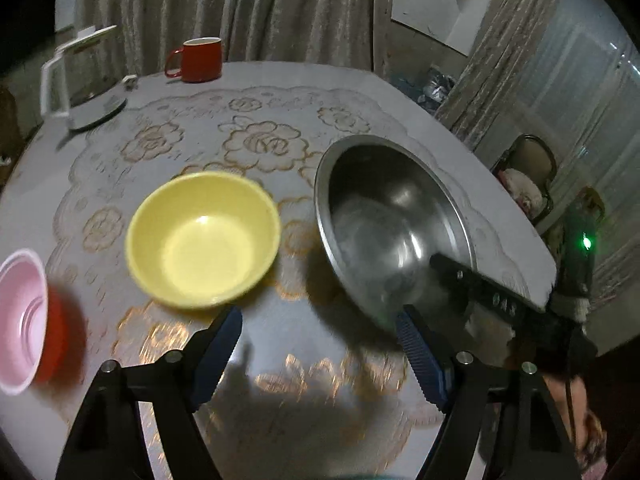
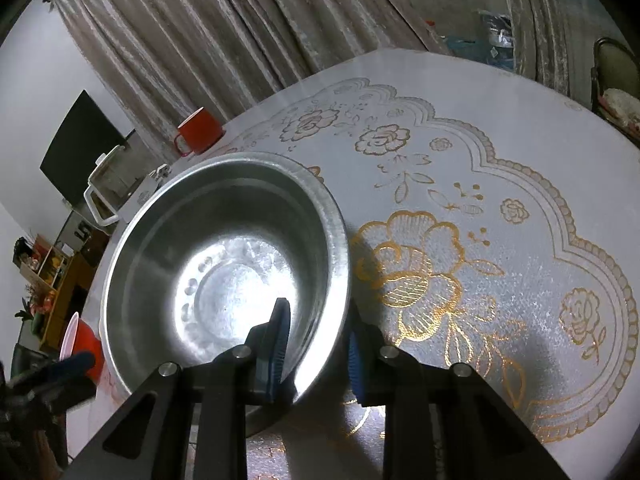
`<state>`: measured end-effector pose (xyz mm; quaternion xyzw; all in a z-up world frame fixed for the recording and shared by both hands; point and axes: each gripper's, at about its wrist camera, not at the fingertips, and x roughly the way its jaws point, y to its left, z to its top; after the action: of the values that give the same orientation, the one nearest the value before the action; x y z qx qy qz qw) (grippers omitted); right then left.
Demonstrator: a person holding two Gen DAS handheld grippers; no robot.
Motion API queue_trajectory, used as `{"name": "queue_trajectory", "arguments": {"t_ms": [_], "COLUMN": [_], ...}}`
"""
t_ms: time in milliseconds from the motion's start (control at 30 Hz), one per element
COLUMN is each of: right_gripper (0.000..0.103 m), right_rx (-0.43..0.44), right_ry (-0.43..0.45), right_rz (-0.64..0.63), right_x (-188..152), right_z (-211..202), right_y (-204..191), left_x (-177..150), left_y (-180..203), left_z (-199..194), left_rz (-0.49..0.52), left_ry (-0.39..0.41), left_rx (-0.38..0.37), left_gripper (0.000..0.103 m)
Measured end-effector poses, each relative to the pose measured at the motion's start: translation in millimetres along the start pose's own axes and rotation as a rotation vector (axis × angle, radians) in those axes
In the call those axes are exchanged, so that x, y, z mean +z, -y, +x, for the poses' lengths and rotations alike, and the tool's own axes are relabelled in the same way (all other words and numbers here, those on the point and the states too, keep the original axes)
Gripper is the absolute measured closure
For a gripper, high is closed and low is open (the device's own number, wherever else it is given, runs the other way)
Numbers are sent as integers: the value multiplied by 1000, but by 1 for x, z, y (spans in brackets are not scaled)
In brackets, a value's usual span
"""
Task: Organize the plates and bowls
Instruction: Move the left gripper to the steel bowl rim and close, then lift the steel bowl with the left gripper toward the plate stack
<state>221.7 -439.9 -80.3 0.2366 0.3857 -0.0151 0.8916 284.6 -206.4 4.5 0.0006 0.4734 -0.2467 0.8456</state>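
Note:
A steel bowl (image 2: 224, 256) is tilted above the table, and my right gripper (image 2: 318, 340) is shut on its near rim, one finger inside and one outside. It also shows in the left wrist view (image 1: 384, 216), with the right gripper (image 1: 480, 284) on its rim. A yellow bowl (image 1: 202, 240) stands on the table just beyond my left gripper (image 1: 320, 356), which is open and empty. A red bowl with a pink inside (image 1: 24, 312) sits at the left edge; part of it shows in the right wrist view (image 2: 80, 340).
A red mug (image 1: 198, 60) and a white kettle (image 1: 80, 80) stand at the far side of the round table (image 1: 280, 120) with its floral cloth. Chairs (image 1: 532, 176) stand off the right edge. Curtains hang behind.

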Motion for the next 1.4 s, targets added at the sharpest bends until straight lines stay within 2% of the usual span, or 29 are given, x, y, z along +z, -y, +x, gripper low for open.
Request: {"name": "queue_trajectory", "arguments": {"t_ms": [100,267,400,567,667,733,1167,1400], "right_gripper": [78,78,78,78,79,85,85,85], "right_rx": [-10,-17,-13,-7,-2,18,25,34], "right_ry": [3,12,12,6,2,-1,-6,-4], "right_rz": [-9,-34,-32,-42,-51,-48,-9,10], "right_x": [-2,-4,-4,-4,-4,-2,-23,-43], "right_z": [1,0,1,2,3,4,-16,-45], "right_y": [1,-1,0,-2,-2,-2,-4,-9], "left_x": [7,12,13,14,12,11,-11,-31], "left_y": [10,19,27,31,31,30,28,27], "left_z": [13,30,40,48,47,45,29,9], "left_rz": [15,50,100,158,168,164,146,126], "left_ry": [-8,-14,-38,-35,-26,-30,-82,-81], "left_rx": [-25,-11,9,73,73,65,21,-19], "left_gripper": [23,26,60,76,76,77,76,76]}}
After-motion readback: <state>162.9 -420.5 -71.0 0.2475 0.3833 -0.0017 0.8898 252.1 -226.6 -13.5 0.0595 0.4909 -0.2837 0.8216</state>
